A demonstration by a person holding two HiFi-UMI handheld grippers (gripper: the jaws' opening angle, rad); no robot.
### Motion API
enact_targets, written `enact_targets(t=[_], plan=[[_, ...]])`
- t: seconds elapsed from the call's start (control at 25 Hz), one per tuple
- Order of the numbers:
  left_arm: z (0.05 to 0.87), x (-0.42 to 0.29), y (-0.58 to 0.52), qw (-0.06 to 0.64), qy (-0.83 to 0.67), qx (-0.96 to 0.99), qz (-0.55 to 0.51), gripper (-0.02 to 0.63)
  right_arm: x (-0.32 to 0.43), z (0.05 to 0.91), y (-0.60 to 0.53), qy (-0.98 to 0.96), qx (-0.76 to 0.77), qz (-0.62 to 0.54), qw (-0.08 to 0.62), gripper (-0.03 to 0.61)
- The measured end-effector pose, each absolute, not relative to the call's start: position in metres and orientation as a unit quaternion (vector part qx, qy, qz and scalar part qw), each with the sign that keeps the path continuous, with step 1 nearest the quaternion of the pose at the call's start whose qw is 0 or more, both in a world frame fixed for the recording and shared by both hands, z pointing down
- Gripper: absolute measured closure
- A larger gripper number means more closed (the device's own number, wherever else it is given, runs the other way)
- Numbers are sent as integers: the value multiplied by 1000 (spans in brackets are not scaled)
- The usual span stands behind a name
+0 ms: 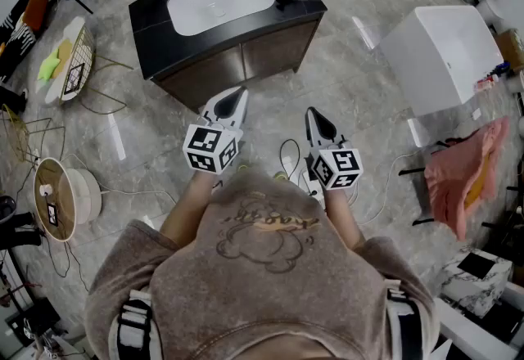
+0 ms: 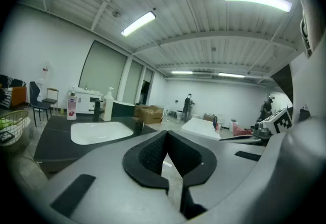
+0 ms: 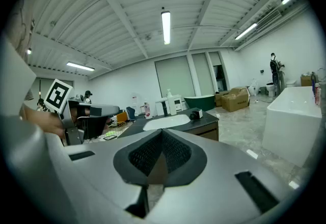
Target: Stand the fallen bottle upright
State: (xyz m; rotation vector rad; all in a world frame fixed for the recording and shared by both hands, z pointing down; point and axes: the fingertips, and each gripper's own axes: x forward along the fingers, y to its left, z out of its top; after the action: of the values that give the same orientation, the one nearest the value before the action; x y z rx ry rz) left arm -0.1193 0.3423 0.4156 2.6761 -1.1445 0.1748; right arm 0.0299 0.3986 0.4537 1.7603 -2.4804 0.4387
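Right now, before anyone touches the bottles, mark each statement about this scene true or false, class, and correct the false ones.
1. The left gripper and the right gripper are both shut and empty. True.
2. The sink basin is black. False: it is white, set in a black countertop.
3. A white pump bottle stands upright on the countertop. True.
4. The bathtub is on the person's left. False: it is on the right.

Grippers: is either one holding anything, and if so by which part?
Nothing is held. The left gripper and the right gripper are both shut with nothing between their jaws, short of the sink counter.
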Motion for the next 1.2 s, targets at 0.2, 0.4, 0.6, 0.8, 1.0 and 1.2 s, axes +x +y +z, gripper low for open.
enact_targets(t=[0.2, 0.4, 0.6, 0.8, 1.0, 1.2], plan=[[414, -123, 321, 103, -390, 914, 49, 595, 32, 451, 377, -801, 586, 123, 32, 583], [416, -127, 314, 103, -381, 917, 50, 595, 33, 449, 372, -791, 600, 116, 27, 583], [422, -130, 307, 102, -364, 925, 50, 595, 30, 455, 370, -779, 615, 118, 19, 583], [426, -135, 294, 94, -344, 933, 50, 595, 25, 464, 365, -763, 635, 123, 10, 583], [428, -140, 279, 97, -333, 936, 51, 595, 19, 466, 353, -755, 643, 128, 11, 583], [432, -142, 252, 100, -333, 936, 50, 595, 16, 473, 327, -755, 642, 131, 16, 583]])
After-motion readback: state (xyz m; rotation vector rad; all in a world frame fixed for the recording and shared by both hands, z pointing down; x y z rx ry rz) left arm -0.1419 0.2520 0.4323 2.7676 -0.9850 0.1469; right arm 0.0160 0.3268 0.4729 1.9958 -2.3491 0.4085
